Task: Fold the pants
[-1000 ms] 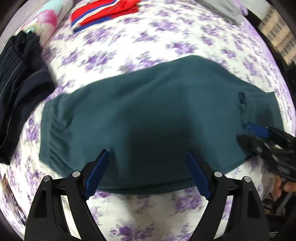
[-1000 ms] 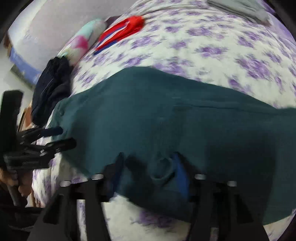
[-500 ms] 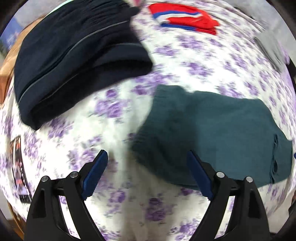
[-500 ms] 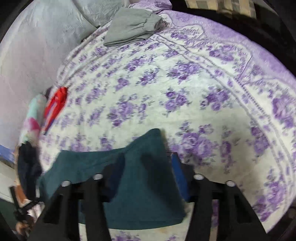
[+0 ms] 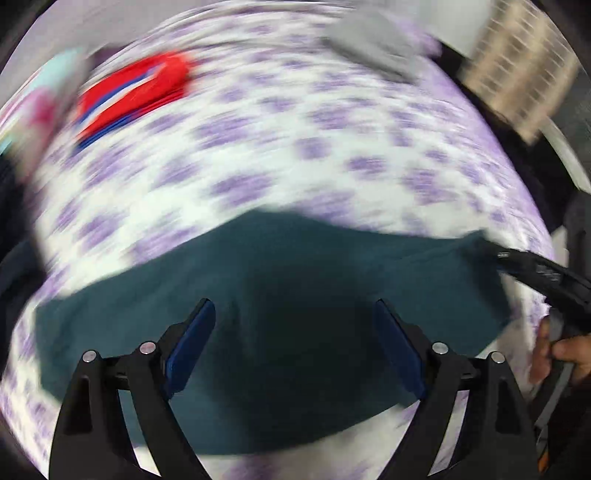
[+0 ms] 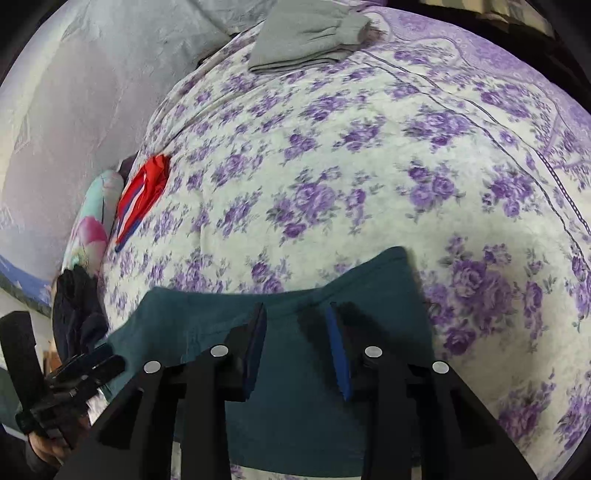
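Fleece-like teal pants (image 5: 280, 295) lie across the near edge of the bed (image 6: 332, 166), already doubled into a short, thick bundle. Judging by the matte nap and soft rounded edges, they will handle as light, limp cloth: no stiffness, little slip, nothing to break, but the layers may slide apart if only the top one is pinched.

At the left, the left claw (image 5: 293, 343) hangs released over the middle of the bundle, jaws wide, touching nothing I can make out through the blur. At the right, the right claw (image 6: 297, 347) sits over the bundle's right portion, its jaws closing; cloth lies beneath them, but no fold is visibly caught.

The best holds look to be the two near corners, taking all layers together.

Far left lies a red striped garment (image 6: 142, 195); far right, folded grey pants (image 6: 310, 33).
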### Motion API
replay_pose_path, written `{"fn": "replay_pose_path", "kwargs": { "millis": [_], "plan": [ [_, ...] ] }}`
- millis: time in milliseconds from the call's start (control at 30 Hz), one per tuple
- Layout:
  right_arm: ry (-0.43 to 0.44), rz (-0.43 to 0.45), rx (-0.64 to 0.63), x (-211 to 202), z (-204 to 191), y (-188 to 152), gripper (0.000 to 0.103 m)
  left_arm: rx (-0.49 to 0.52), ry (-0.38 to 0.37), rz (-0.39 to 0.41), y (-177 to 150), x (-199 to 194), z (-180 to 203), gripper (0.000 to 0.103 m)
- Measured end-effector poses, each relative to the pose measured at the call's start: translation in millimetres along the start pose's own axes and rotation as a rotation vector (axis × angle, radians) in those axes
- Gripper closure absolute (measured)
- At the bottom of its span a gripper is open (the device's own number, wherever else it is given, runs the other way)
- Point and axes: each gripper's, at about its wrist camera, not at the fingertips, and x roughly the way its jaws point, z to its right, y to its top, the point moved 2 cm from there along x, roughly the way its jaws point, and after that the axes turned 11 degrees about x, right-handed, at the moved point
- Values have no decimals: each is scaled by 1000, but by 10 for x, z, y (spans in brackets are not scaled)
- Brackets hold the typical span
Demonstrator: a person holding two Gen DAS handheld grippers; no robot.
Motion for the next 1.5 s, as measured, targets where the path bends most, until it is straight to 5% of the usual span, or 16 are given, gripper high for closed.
{"fn": "replay_pose_path", "kwargs": {
  "millis": [200,333,433,500,633,733,900,933,1000,1067,1133,1267,1500],
  "plan": [
    [23,-90,-74,175,-16,44,63,-17,-54,-97,268,557,446,19],
    [25,-87,-96,200,168,181,69,-6,33,-152,217,841,400,17],
    [37,-59,-2,42,504,329,79,-19,47,-139,172,753,237,17],
    [-78,-14,6,-110,590,310,56,-67,45,-141,125,664,106,18],
    [44,-71,-145,-285,275,-139,55,-121,25,-95,-60,343,-27,18],
    [23,-182,-253,-128,242,-544,44,-136,16,-140,-370,368,-45,17],
    [-24,-162,-185,-243,544,-447,62,-90,64,-144,-556,336,-78,17],
    [-80,-135,-205,-303,513,-424,61,-88,80,-142,-561,278,-105,17],
    [-139,-51,-288,-439,357,-441,28,-106,68,-75,-554,55,-222,16],
    [-51,-71,-270,-412,220,-458,27,-130,71,-29,-568,-94,-376,7],
    [-33,-107,-247,-251,135,-512,27,-202,112,-68,-650,-46,-620,5],
    [-256,-126,-356,160,16,-689,26,-332,158,-210,-1001,162,-1138,6],
    [-173,-65,-281,47,-368,-658,17,-292,158,-46,-961,-474,-1382,6]
  ]
}}
